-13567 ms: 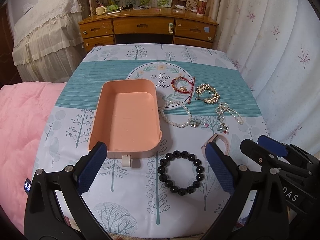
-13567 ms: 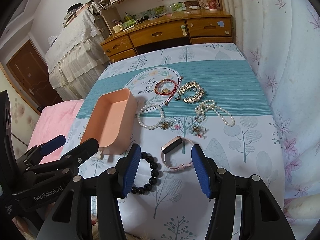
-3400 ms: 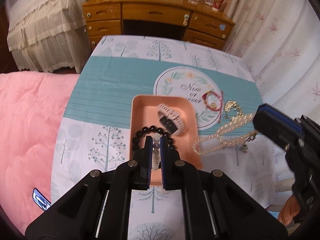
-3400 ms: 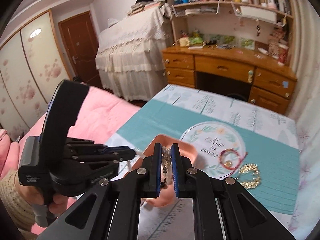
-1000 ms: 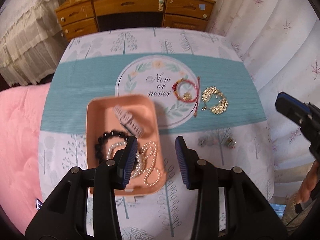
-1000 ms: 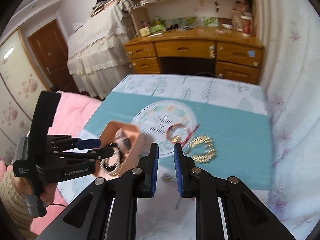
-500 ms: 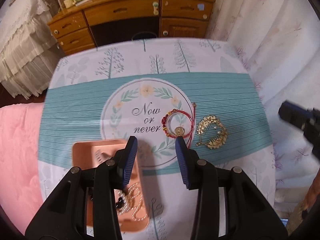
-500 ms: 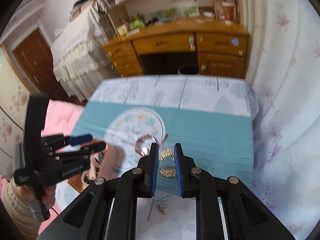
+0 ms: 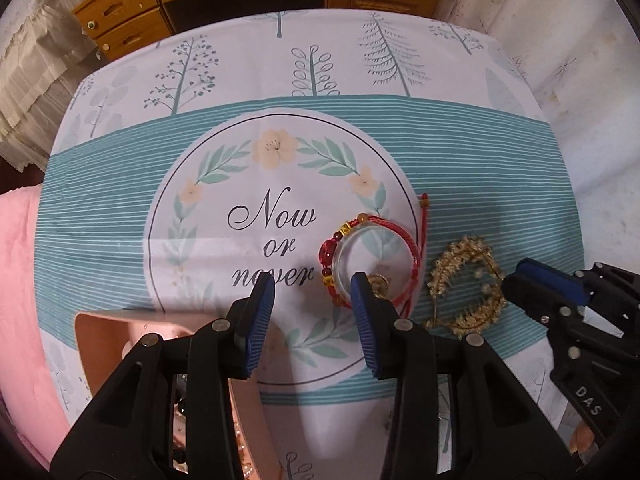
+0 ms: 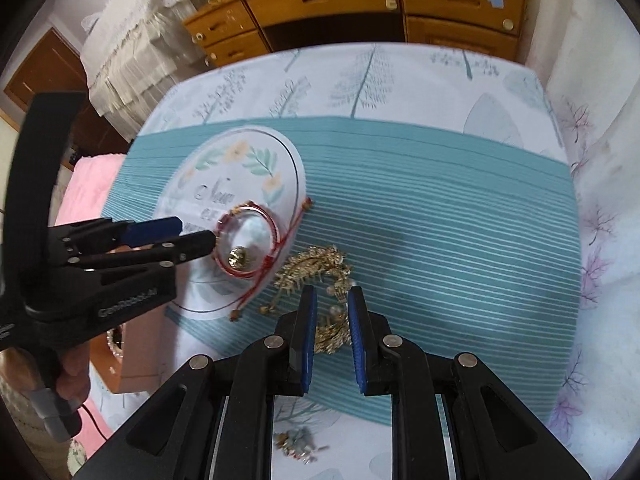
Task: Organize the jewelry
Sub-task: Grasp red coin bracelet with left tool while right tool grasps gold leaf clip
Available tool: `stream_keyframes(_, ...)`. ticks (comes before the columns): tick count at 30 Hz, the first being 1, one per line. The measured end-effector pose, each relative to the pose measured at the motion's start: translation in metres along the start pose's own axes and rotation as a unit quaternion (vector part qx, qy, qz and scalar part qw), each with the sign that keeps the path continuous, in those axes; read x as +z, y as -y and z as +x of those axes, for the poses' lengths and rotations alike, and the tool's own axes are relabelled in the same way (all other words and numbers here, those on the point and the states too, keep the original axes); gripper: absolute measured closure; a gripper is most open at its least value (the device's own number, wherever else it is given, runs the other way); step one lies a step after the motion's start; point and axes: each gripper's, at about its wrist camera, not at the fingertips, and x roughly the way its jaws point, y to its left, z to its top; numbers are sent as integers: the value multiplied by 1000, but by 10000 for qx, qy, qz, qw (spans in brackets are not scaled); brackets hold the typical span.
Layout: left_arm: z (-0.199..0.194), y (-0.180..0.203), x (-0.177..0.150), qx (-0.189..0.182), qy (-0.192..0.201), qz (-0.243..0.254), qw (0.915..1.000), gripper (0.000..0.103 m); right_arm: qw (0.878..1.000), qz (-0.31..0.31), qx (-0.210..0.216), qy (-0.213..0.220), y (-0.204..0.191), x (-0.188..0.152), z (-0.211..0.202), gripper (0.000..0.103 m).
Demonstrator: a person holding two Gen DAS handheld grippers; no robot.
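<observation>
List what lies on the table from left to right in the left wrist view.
Pink tray → red cord bracelet → gold leaf bracelet → right tool.

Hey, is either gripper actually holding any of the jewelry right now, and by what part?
No. The left gripper is open by the red bracelet; the right gripper is open around the gold bracelet.

one red bracelet [image 9: 372,256], one gold bracelet [image 9: 466,280], one pink box [image 9: 108,332].
</observation>
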Motion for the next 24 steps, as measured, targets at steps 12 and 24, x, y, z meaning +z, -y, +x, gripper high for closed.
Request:
stream_keyframes(12, 21, -2, 13, -20, -123, -115, 9999, 67, 9995, -68, -106, -298, 1, 5, 40, 87)
stream_keyframes(24, 21, -9, 12, 34, -29, -364, 9993, 92, 9986, -392, -361, -46, -11, -3, 36, 93)
